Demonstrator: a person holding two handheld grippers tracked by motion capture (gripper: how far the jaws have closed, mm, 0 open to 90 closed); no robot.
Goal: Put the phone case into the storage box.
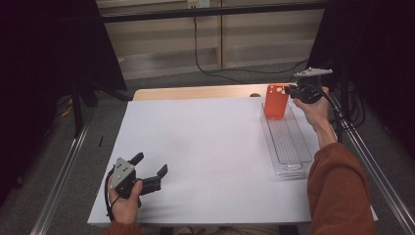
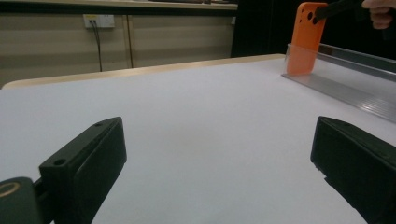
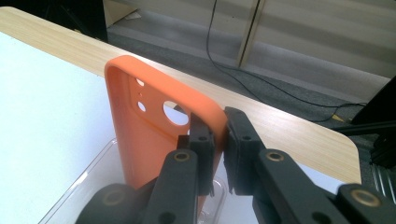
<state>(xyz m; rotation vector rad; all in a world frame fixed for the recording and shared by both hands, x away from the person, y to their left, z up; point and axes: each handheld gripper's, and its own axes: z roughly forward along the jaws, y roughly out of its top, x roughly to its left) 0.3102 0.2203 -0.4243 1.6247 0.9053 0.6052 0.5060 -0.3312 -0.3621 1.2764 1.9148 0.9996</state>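
Note:
An orange phone case [image 1: 276,101] stands upright at the far end of a clear plastic tray [image 1: 288,142], its lower end inside the tray. My right gripper [image 1: 290,91] is shut on the case's top corner; in the right gripper view the two black jaws pinch the orange phone case [image 3: 154,135] by its rim beside the camera holes. The left gripper view shows the orange phone case [image 2: 306,39] far off at the upper right. My left gripper [image 1: 149,165] rests open on the white table near the front left, nothing between its fingers [image 2: 84,163].
A white sheet [image 1: 205,152] covers the wooden table [image 1: 195,92], whose bare far edge shows. The clear tray lies lengthwise along the right side. A black cable [image 1: 230,73] runs over the floor beyond the table. Metal rails [image 1: 58,181] flank both sides.

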